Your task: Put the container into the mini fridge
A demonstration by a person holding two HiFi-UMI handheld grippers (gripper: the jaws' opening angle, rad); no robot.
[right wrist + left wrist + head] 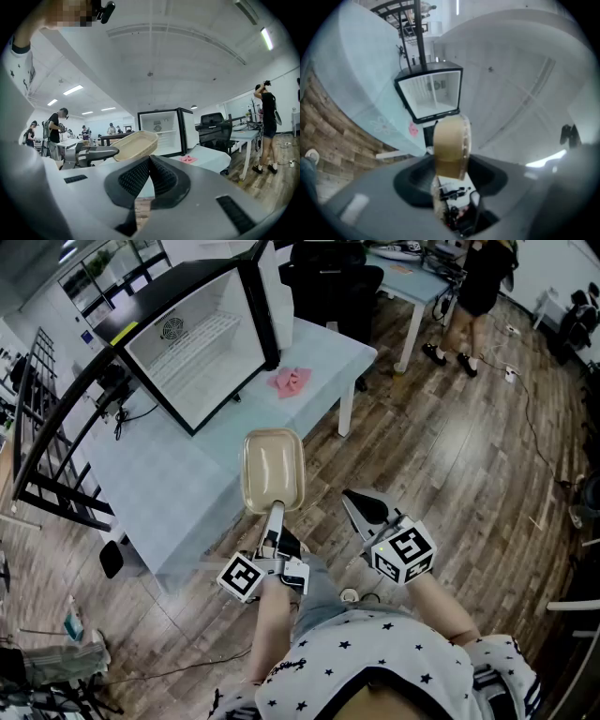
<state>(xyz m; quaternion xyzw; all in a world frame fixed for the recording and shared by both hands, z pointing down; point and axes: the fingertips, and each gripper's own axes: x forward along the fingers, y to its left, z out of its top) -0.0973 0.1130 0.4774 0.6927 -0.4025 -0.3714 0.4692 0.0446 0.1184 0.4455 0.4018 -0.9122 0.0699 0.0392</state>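
A beige oval container (273,468) hangs in the air over the near edge of the table (178,488), and my left gripper (275,512) is shut on its near rim. The left gripper view shows the container (451,143) edge-on between the jaws of that gripper (451,174). The mini fridge (202,343) stands on the table beyond it, door open, white inside and empty. My right gripper (352,499) is to the right of the container, over the floor, shut with nothing in it. From the right gripper (150,159) I see the container (133,144) and the fridge (164,131).
A pink cloth (292,381) lies on the table to the right of the fridge. A black office chair (328,282) stands behind the table. A person (478,287) stands by another desk at the back right. A black metal rack (37,427) is on the left.
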